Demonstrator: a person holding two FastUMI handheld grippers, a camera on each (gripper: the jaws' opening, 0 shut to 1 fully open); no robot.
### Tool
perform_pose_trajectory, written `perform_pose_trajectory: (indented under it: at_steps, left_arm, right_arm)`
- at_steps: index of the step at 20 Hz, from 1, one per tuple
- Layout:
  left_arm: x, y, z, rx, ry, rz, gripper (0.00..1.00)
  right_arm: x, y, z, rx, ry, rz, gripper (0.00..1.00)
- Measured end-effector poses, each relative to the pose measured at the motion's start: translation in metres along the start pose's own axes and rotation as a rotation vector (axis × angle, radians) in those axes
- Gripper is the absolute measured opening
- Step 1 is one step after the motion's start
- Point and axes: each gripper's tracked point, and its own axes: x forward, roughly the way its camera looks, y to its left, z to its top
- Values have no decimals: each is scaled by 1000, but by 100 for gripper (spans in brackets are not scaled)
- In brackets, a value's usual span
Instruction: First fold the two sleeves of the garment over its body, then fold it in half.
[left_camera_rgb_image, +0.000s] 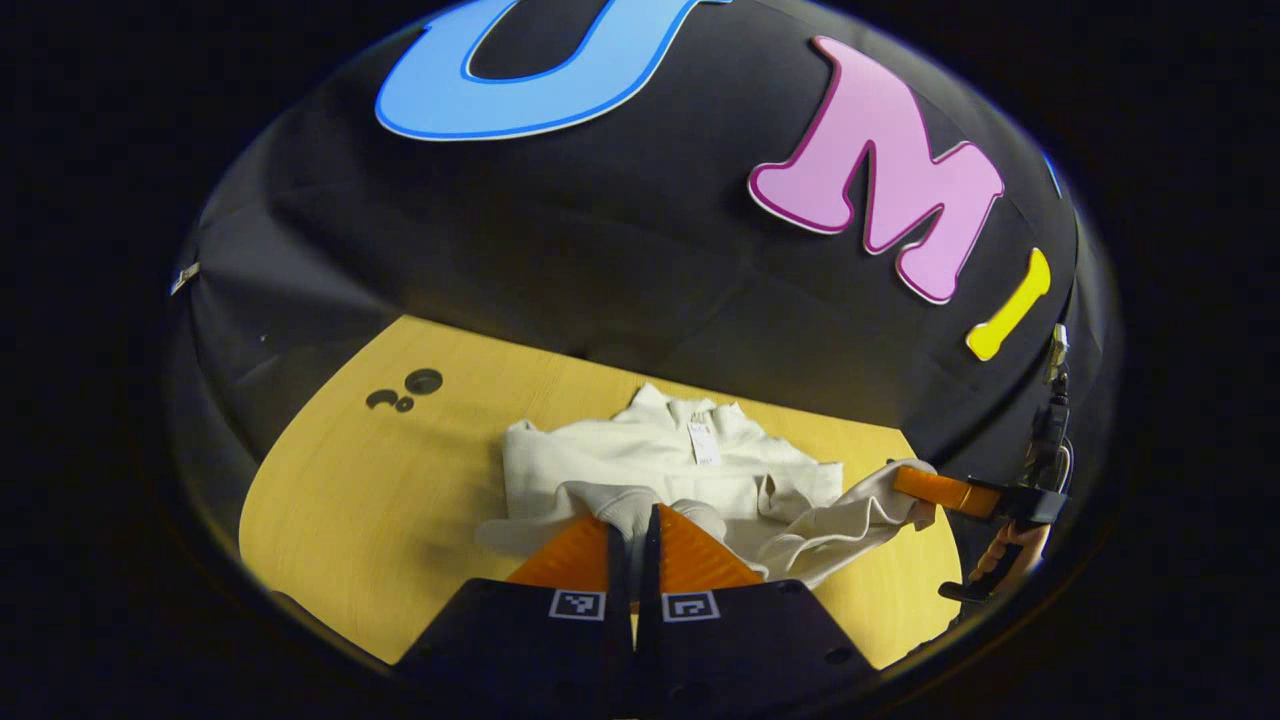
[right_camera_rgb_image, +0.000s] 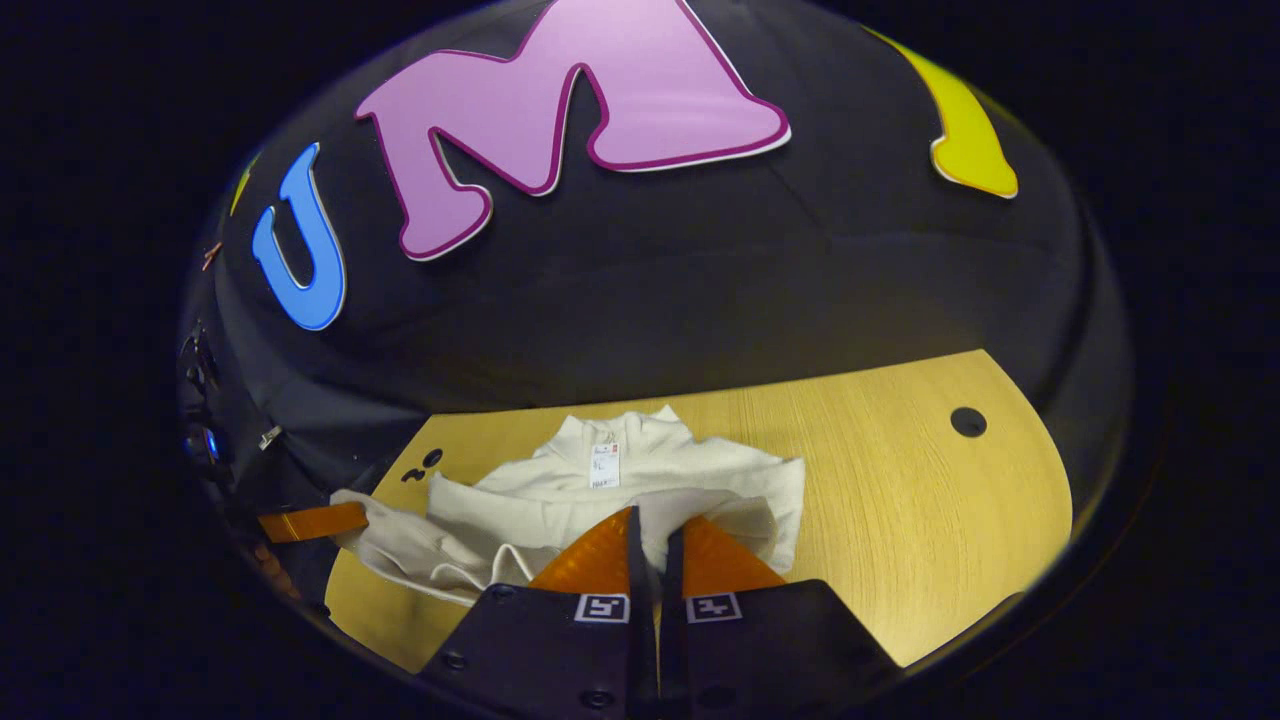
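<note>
1. Spanning the scene, a wooden table (left_camera_rgb_image: 380, 500) carries everything, with dark round holes (left_camera_rgb_image: 422, 381) near its far edge.
2. Lying on it, the cream sweatshirt (left_camera_rgb_image: 640, 455) has its collar toward the wall, one sleeve (left_camera_rgb_image: 850, 520) pulled out sideways.
3. Left gripper (left_camera_rgb_image: 632, 520): fingers nearly together, pinching cloth at the near hem.
4. Right gripper (right_camera_rgb_image: 655, 525): likewise closed on fabric.
5. A white tag (right_camera_rgb_image: 604, 466) sits at the collar.

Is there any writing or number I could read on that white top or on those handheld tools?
Hang tag at the collar of the garment: print too small to read.
Square markers on the right gripper and the left gripper: black-and-white patterns, no words.
</note>
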Motion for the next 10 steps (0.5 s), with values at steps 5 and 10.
perform_pose_trajectory:
  at_steps: [5,10]
  left_arm:
    - [58,5,50,-56,-57,-4,6]
    - [141,38,63,-166,-36,3,6]
  right_arm:
    - [52,-15,30,8,-43,-19,6]
    - [107,-39,44,37,-58,-61,5]
